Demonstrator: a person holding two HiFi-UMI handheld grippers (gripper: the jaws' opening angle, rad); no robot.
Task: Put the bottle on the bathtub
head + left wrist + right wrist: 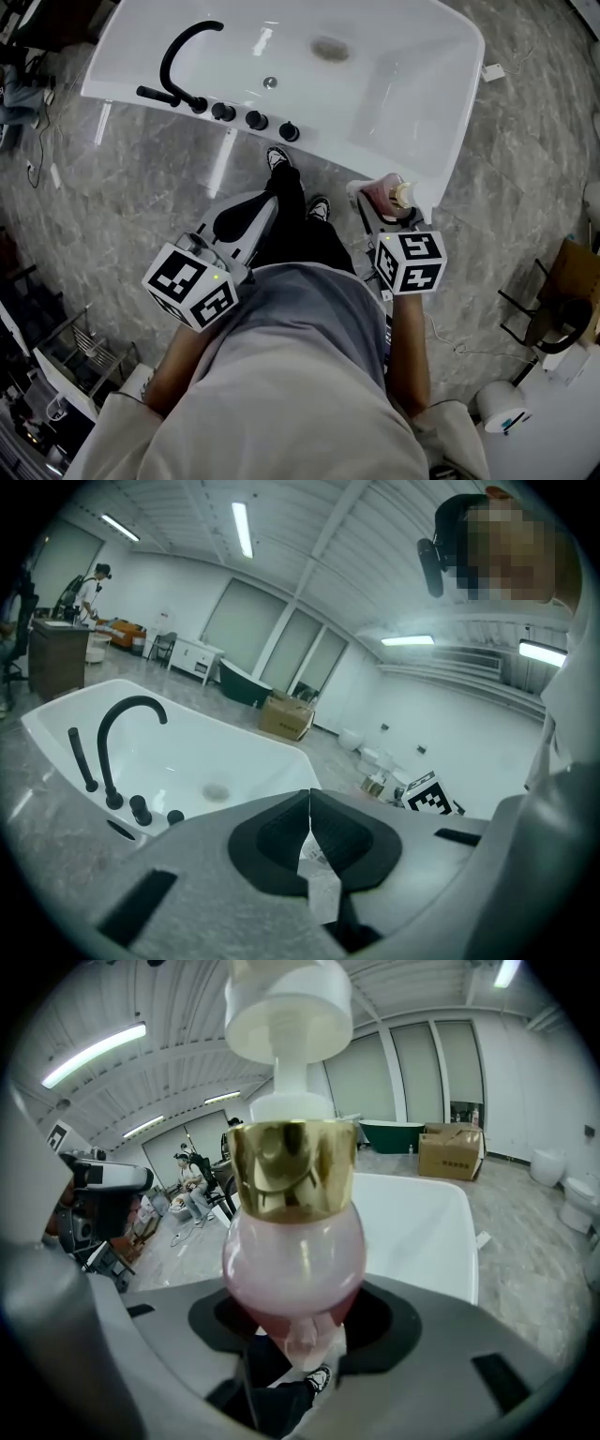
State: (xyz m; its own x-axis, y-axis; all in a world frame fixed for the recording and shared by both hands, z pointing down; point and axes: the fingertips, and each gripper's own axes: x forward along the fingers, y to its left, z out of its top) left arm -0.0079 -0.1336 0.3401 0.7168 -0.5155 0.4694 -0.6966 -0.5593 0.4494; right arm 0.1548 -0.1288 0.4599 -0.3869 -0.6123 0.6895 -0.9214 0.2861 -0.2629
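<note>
A pink bottle (292, 1260) with a gold collar and a white pump top stands upright between the jaws of my right gripper (295, 1335), which is shut on it. In the head view the bottle (387, 196) is held just in front of the near right corner of the white bathtub (422, 112). My left gripper (308, 841) is shut with nothing in it, its jaws touching. It hangs low at the left (246, 220), in front of the tub's tap side. From the left gripper view the bathtub (253, 752) lies ahead, with the right gripper's marker cube (429, 794) beyond it.
A black curved tap (183, 52) and several black knobs (255, 120) sit on the tub's near rim. The drain (329, 48) is at the far end. The floor is grey marble. A cardboard box (450, 1150) and a dark tub stand far off. My shoes (279, 159) are by the tub.
</note>
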